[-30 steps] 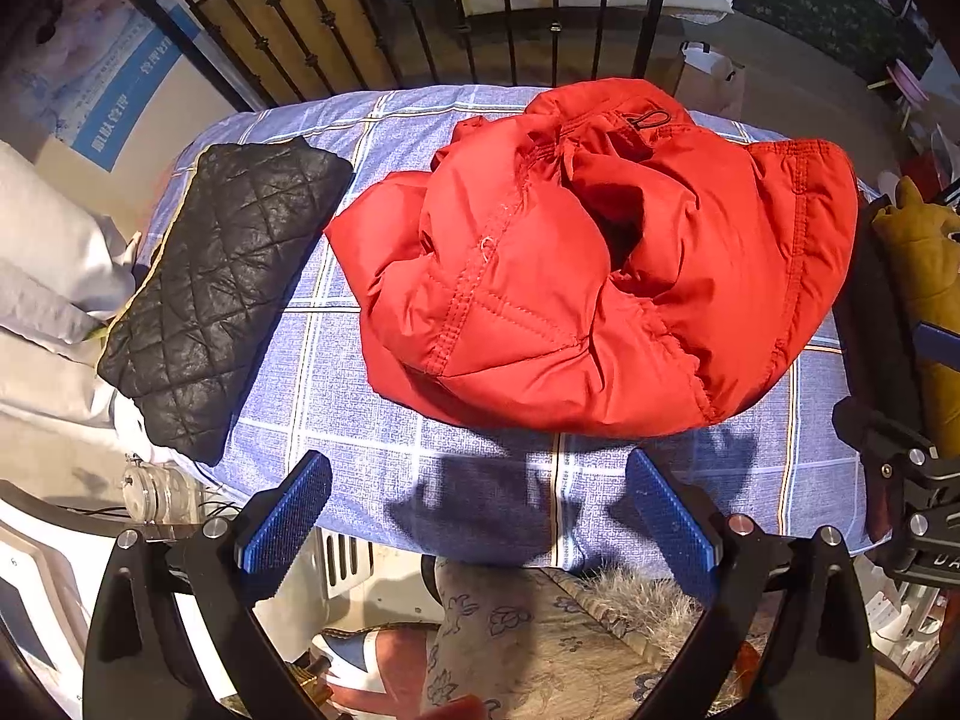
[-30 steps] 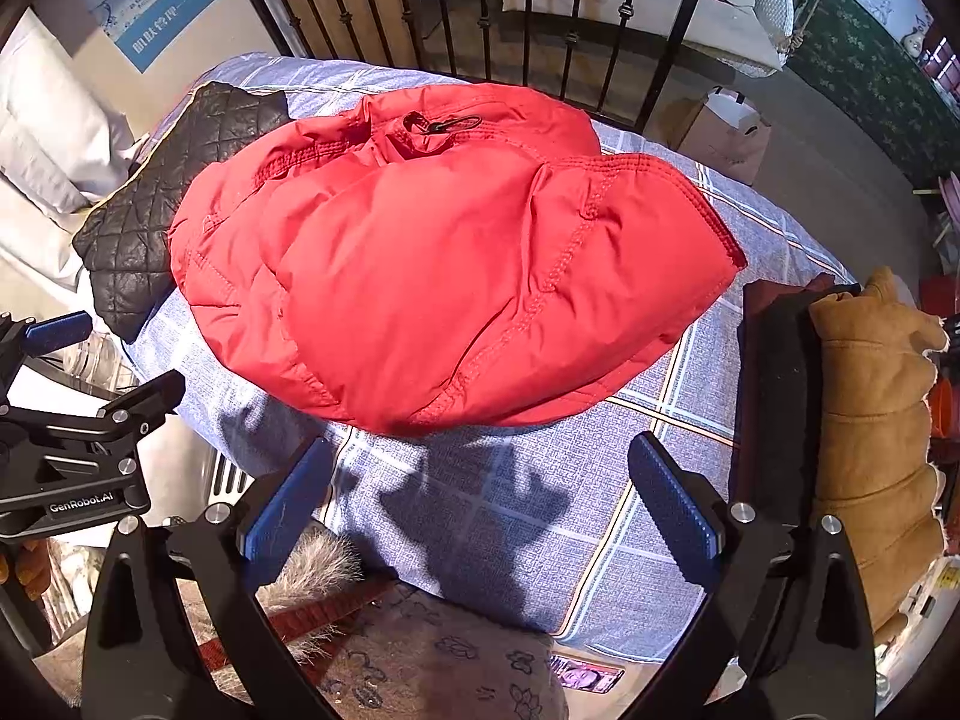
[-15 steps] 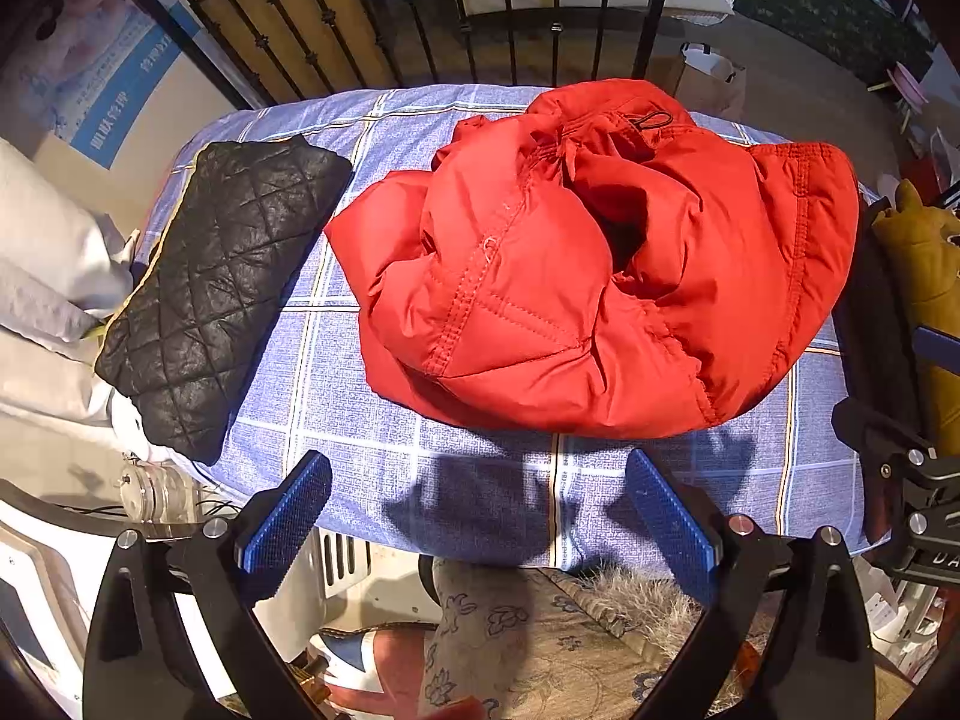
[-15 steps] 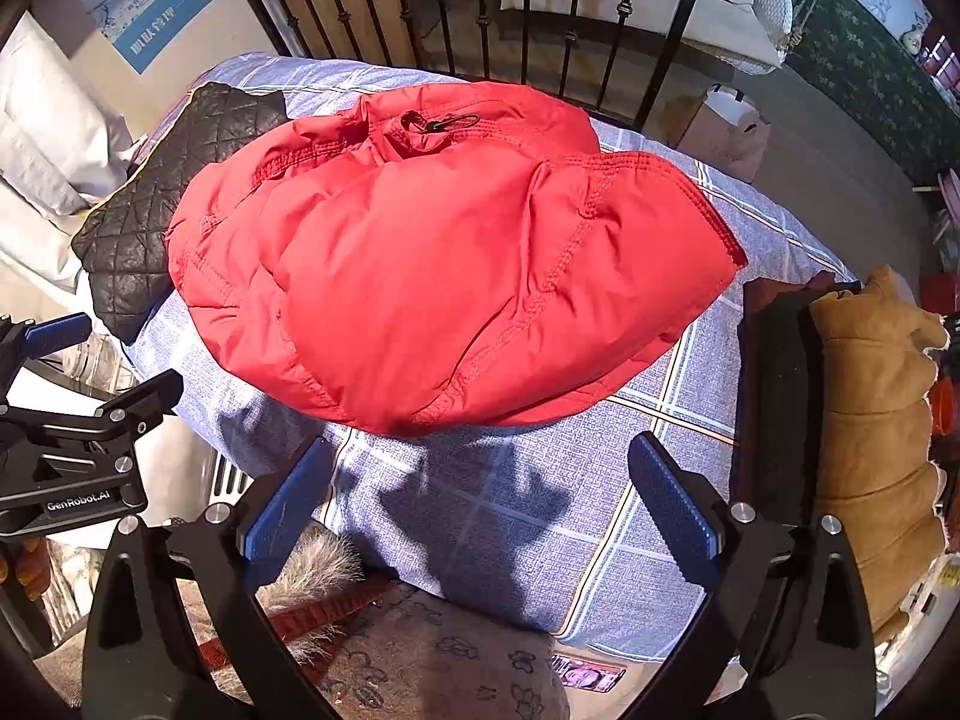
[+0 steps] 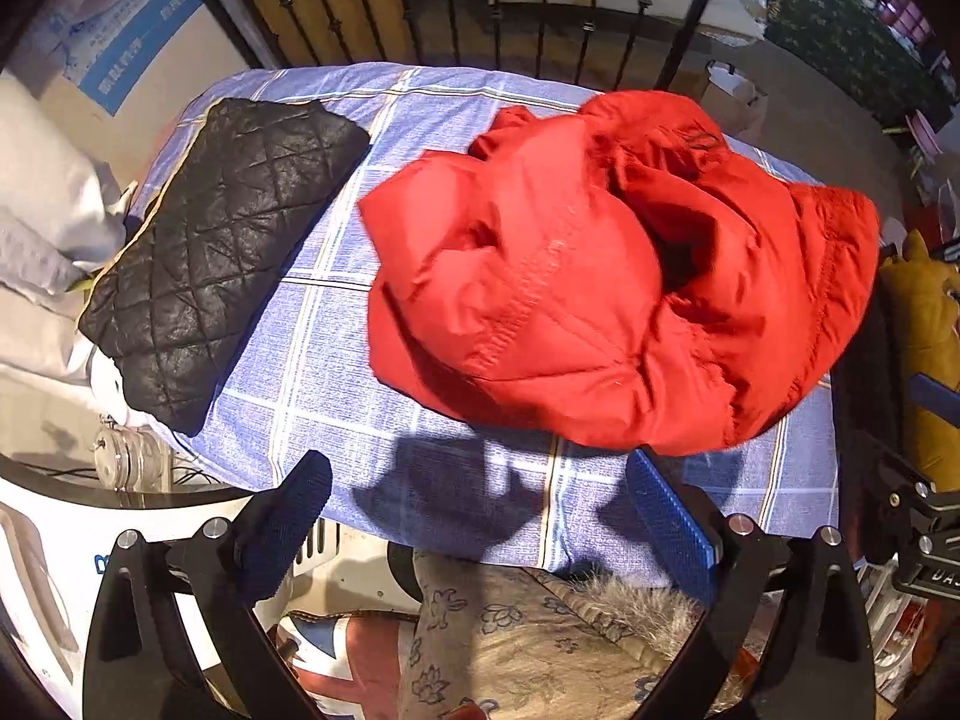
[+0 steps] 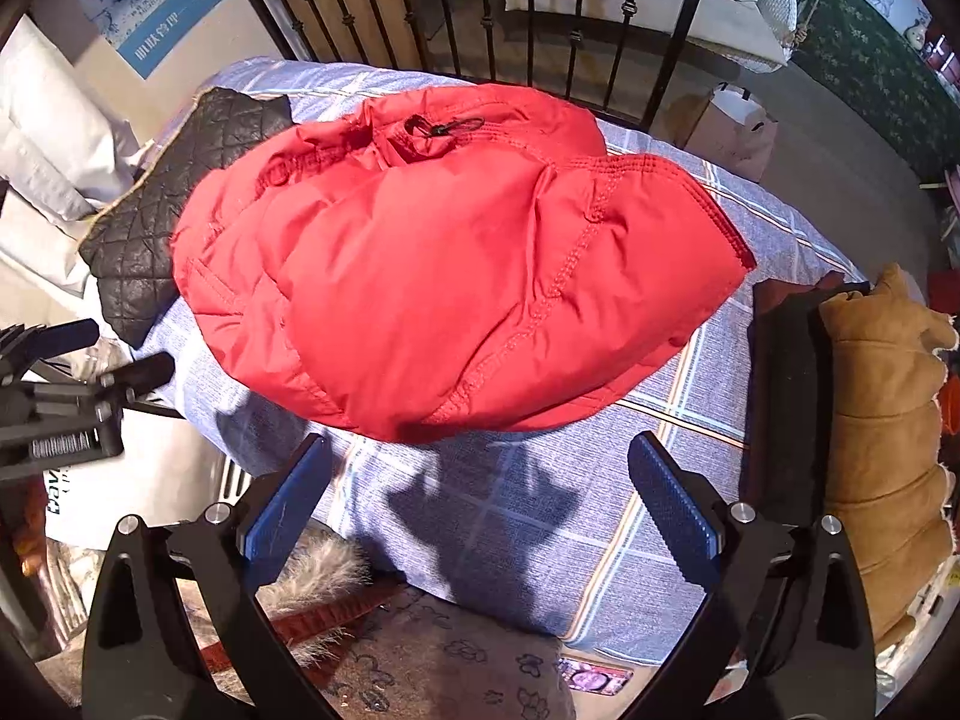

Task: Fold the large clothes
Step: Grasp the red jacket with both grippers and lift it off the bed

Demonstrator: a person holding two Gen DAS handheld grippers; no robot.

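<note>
Left wrist view shows the red jacket (image 5: 612,276) lying crumpled on the blue checked bed (image 5: 372,420), right of the black quilted jacket (image 5: 216,252). Left tongs (image 5: 480,516) hover spread and empty over the bed's near edge, angled down at it. Right tongs (image 6: 480,504) are likewise spread, holding nothing, just short of the jacket's hem. Compared with a second ago, the left view has swung rightward; the jacket lies unmoved
</note>
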